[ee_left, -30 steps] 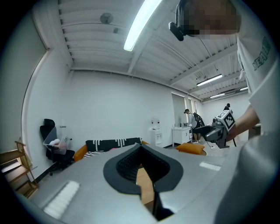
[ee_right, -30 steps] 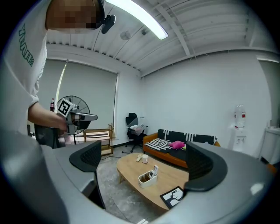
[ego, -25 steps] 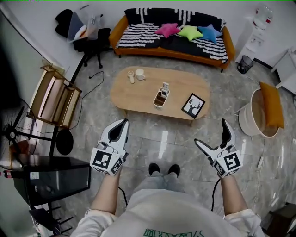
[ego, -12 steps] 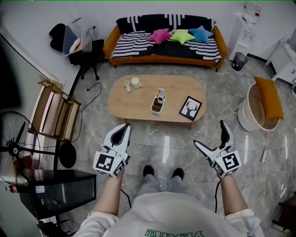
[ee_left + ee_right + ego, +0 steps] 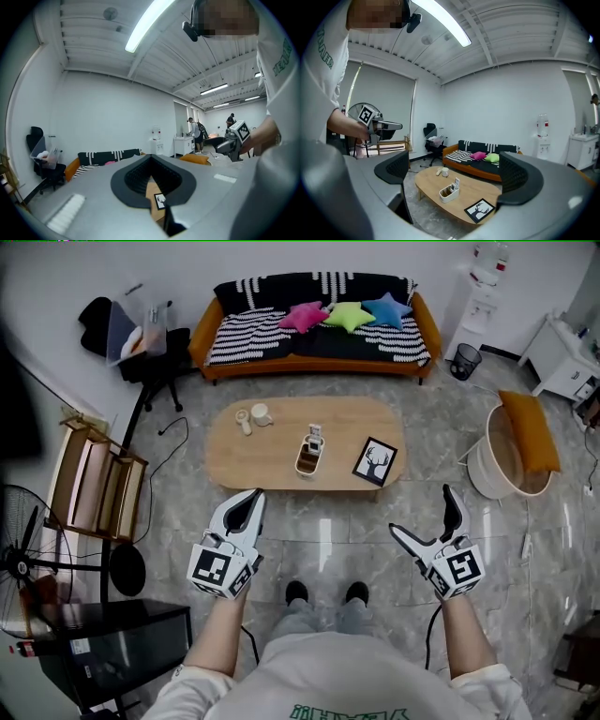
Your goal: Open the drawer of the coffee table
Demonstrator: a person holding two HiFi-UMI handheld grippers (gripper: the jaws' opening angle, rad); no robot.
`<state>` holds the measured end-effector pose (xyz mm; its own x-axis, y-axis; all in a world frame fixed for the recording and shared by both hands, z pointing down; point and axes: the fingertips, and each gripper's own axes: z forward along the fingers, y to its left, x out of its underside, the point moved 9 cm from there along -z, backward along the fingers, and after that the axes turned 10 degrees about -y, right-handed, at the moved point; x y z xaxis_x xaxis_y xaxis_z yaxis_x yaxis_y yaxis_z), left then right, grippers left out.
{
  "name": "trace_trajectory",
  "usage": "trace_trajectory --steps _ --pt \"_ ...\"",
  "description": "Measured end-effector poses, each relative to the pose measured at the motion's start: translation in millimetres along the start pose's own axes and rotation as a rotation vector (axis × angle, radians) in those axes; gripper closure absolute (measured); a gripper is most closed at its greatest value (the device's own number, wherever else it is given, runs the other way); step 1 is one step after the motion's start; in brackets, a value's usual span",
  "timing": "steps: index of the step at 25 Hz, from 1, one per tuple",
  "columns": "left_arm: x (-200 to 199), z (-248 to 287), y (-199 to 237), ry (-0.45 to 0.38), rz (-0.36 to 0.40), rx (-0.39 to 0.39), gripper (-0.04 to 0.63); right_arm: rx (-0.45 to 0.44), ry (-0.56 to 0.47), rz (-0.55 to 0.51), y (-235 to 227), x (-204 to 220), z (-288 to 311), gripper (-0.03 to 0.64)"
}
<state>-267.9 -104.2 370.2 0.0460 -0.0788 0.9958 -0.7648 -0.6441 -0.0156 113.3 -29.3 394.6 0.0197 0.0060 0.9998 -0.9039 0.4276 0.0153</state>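
Note:
The oval wooden coffee table stands on the floor ahead of my feet, and no drawer shows on it in any view. My left gripper is held in the air short of the table's near edge, jaws shut with nothing between them. Through their narrow slit the left gripper view shows a strip of table. My right gripper hovers to the right at the same distance, open and empty. Between its jaws, the right gripper frames the table.
On the table are a white organizer box, a deer picture frame and a cup. An orange sofa lies behind it. A wooden rack, a fan and a black cabinet stand left, a round tub right.
The room has slid leftward in the head view and more of the right side shows. Both grippers hold nearly the same pose and jaw states.

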Motion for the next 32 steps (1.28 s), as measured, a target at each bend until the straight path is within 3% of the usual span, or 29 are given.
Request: trace_trajectory --steps 21,32 --pt "1 5 14 0.010 0.007 0.006 0.597 -0.010 0.005 -0.001 -1 1 20 0.028" --pt "22 11 18 0.019 -0.013 0.000 0.597 0.037 0.045 0.035 -12 43 32 0.028"
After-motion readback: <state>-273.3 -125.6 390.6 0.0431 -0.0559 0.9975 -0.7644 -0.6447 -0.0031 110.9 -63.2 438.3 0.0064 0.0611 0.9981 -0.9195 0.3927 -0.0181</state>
